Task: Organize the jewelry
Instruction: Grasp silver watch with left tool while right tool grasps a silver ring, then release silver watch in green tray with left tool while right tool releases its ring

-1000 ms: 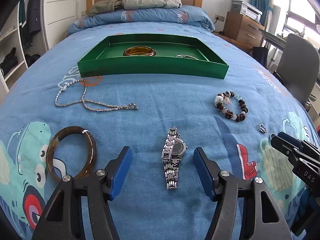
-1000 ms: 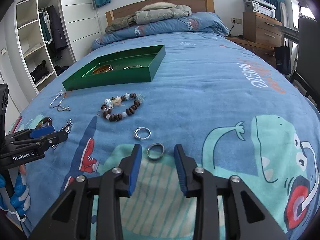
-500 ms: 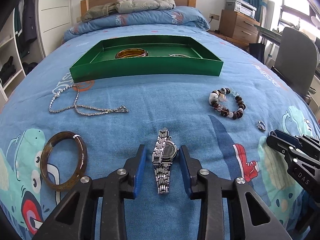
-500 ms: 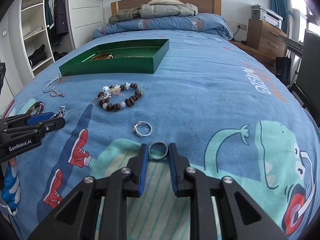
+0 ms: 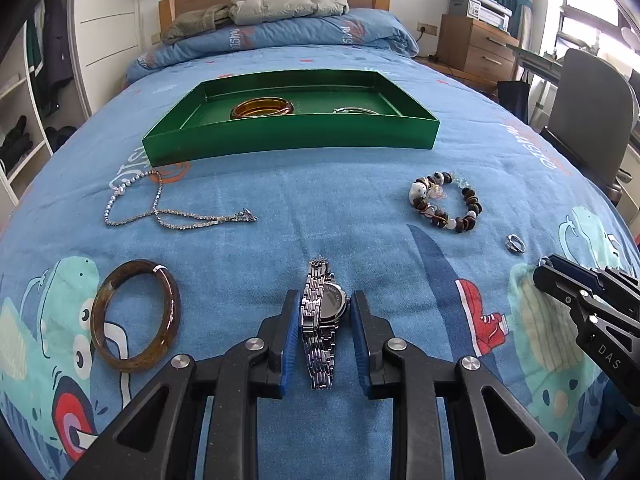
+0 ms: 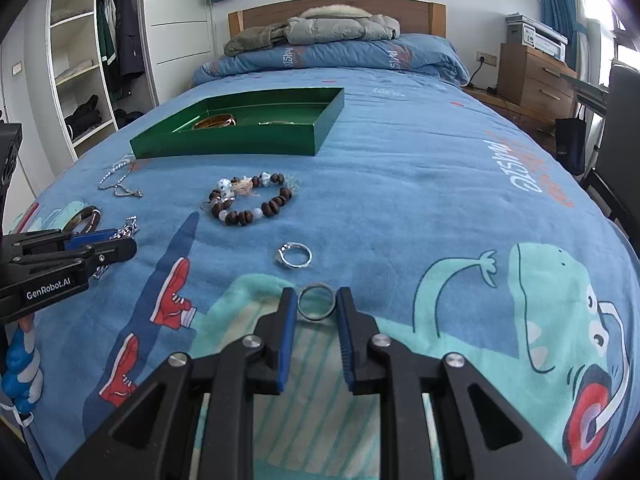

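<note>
My left gripper (image 5: pixel 324 308) is shut on a silver watch (image 5: pixel 322 316), gripping its round case on the blue bedspread. My right gripper (image 6: pixel 316 300) is shut on a plain grey ring (image 6: pixel 316 301) lying on the bedspread. A second silver ring (image 6: pixel 294 257) lies just beyond it. A beaded bracelet (image 5: pixel 444 202) lies right of centre and also shows in the right wrist view (image 6: pixel 252 200). A silver chain necklace (image 5: pixel 168 208) and a brown bangle (image 5: pixel 134 316) lie to the left. A green tray (image 5: pixel 288 142) farther back holds an amber bangle (image 5: pixel 262 107) and a thin silver bangle (image 5: pixel 354 110).
Folded quilt and jackets (image 5: pixel 280 12) lie at the headboard. A wooden nightstand (image 5: pixel 476 46) and a grey chair (image 5: pixel 588 108) stand to the right of the bed. An open wardrobe (image 6: pixel 88 64) stands on the left.
Both grippers closed from wide open: the left onto the watch case, the right onto the plain ring. Both moved slightly forward.
</note>
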`<action>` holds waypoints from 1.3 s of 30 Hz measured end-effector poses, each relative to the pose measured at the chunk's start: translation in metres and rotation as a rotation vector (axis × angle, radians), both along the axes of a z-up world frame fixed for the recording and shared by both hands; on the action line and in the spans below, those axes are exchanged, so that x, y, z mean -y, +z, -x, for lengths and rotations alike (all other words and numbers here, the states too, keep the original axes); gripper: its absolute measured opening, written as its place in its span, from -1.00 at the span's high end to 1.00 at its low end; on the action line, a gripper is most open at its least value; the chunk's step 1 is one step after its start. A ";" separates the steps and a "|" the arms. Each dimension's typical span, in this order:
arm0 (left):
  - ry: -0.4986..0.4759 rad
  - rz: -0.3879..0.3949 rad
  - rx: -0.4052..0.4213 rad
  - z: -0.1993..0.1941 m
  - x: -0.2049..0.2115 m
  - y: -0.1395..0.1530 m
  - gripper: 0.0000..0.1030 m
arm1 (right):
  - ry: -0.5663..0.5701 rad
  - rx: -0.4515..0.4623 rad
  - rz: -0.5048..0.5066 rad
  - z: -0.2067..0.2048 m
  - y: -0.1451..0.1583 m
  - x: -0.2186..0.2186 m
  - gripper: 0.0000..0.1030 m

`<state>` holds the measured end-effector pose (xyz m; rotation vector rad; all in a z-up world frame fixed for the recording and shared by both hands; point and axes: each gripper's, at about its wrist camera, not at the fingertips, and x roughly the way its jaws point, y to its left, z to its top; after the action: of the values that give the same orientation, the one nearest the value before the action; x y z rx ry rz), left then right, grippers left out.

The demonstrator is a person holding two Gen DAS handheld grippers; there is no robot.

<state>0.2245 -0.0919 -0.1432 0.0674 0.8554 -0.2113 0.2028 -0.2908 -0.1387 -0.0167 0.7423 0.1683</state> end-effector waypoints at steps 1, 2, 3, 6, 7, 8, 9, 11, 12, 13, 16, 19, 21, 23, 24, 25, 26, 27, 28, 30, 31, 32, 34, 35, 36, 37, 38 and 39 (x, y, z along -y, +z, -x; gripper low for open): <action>0.000 -0.002 0.000 0.001 0.000 0.001 0.52 | 0.001 0.003 -0.003 0.001 0.001 0.001 0.64; -0.001 -0.003 -0.001 0.002 0.000 0.002 0.52 | 0.002 0.007 -0.005 0.002 0.002 0.000 0.64; -0.001 -0.003 -0.001 0.003 0.000 0.003 0.52 | 0.004 0.010 -0.006 0.003 0.004 0.001 0.64; 0.001 -0.001 0.001 0.007 -0.001 0.007 0.52 | 0.007 0.020 -0.012 0.006 0.006 0.001 0.64; 0.001 0.001 0.002 0.008 -0.001 0.009 0.52 | 0.006 0.023 -0.014 0.007 0.008 0.001 0.64; 0.001 0.003 0.004 0.009 -0.002 0.011 0.52 | 0.005 0.027 -0.016 0.008 0.009 0.001 0.64; 0.001 0.004 0.008 0.011 -0.002 0.014 0.52 | 0.004 0.031 -0.019 0.009 0.010 0.001 0.64; 0.002 0.010 0.015 0.015 -0.003 0.020 0.52 | 0.002 0.039 -0.023 0.011 0.014 0.002 0.64; 0.002 0.015 0.018 0.017 -0.004 0.023 0.52 | 0.001 0.043 -0.028 0.012 0.016 0.002 0.64; 0.003 0.018 0.024 0.019 -0.005 0.027 0.52 | 0.001 0.047 -0.034 0.014 0.018 0.002 0.64; 0.004 0.027 0.042 0.026 -0.007 0.037 0.52 | 0.008 0.058 -0.040 0.018 0.026 -0.001 0.64; 0.007 0.039 0.056 0.034 -0.011 0.045 0.52 | 0.017 0.069 -0.045 0.024 0.035 -0.006 0.64; 0.007 0.045 0.065 0.038 -0.013 0.051 0.52 | 0.025 0.077 -0.045 0.029 0.041 -0.010 0.64; 0.010 0.055 0.072 0.042 -0.016 0.057 0.52 | 0.031 0.085 -0.044 0.033 0.047 -0.014 0.64; 0.011 0.060 0.077 0.044 -0.018 0.060 0.52 | 0.033 0.088 -0.045 0.035 0.050 -0.015 0.64; 0.012 0.063 0.083 0.046 -0.020 0.063 0.52 | 0.034 0.092 -0.046 0.037 0.053 -0.016 0.64; 0.013 0.067 0.089 0.047 -0.022 0.066 0.52 | 0.035 0.096 -0.047 0.039 0.056 -0.017 0.64; 0.014 0.072 0.094 0.048 -0.024 0.069 0.52 | 0.037 0.101 -0.045 0.041 0.059 -0.019 0.64; 0.015 0.076 0.099 0.049 -0.026 0.072 0.52 | 0.038 0.106 -0.043 0.043 0.062 -0.020 0.64; 0.019 0.080 0.113 0.051 -0.031 0.078 0.52 | 0.041 0.114 -0.042 0.046 0.068 -0.022 0.64; 0.023 0.082 0.120 0.051 -0.033 0.082 0.52 | 0.043 0.118 -0.043 0.047 0.071 -0.023 0.64; 0.027 0.087 0.125 0.049 -0.036 0.085 0.52 | 0.045 0.123 -0.040 0.047 0.074 -0.024 0.64; 0.036 0.100 0.133 0.046 -0.043 0.091 0.52 | 0.050 0.136 -0.032 0.046 0.082 -0.026 0.64; 0.040 0.104 0.138 0.043 -0.047 0.094 0.52 | 0.053 0.140 -0.034 0.044 0.086 -0.027 0.64; 0.043 0.107 0.142 0.040 -0.050 0.097 0.52 | 0.055 0.144 -0.036 0.041 0.089 -0.027 0.64; 0.046 0.109 0.147 0.036 -0.054 0.100 0.52 | 0.057 0.149 -0.035 0.037 0.093 -0.028 0.64; 0.049 0.111 0.150 0.031 -0.058 0.103 0.52 | 0.059 0.154 -0.033 0.033 0.096 -0.030 0.64; 0.052 0.113 0.153 0.024 -0.062 0.105 0.52 | 0.062 0.159 -0.034 0.027 0.100 -0.031 0.64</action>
<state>0.2002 -0.0296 -0.0382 -0.0436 0.6906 -0.2028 0.1759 -0.2602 -0.0387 -0.0210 0.5810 0.2360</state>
